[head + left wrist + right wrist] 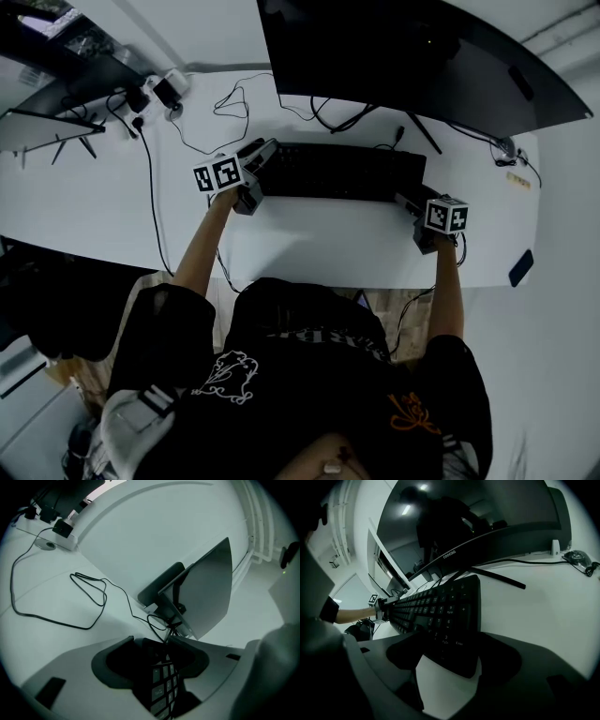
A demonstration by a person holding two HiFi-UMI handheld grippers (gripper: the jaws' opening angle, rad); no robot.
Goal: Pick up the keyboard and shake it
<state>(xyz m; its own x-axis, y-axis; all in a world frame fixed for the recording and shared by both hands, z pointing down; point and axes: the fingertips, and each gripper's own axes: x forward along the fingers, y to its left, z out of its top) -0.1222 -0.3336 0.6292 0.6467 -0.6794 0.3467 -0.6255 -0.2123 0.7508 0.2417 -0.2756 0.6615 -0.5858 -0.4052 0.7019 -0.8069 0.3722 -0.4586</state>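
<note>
Head view: one keyboard [337,172] lying on the white desk [309,248] below one monitor [403,56]. Your left gripper [261,157] is at its left end, your right gripper [411,202] at its right.
Left gripper view: jaws apparently pinching the keyboard's end; the view is dim.
Right gripper view: jaws clamped across the number-pad corner.
Handling: likely stiff, light, slick plastic; hold both ends.

A dark curved monitor [403,56] is looming along the far edge of a white desk [319,248], black cables [151,178] trailing toward its far-left corner.
</note>
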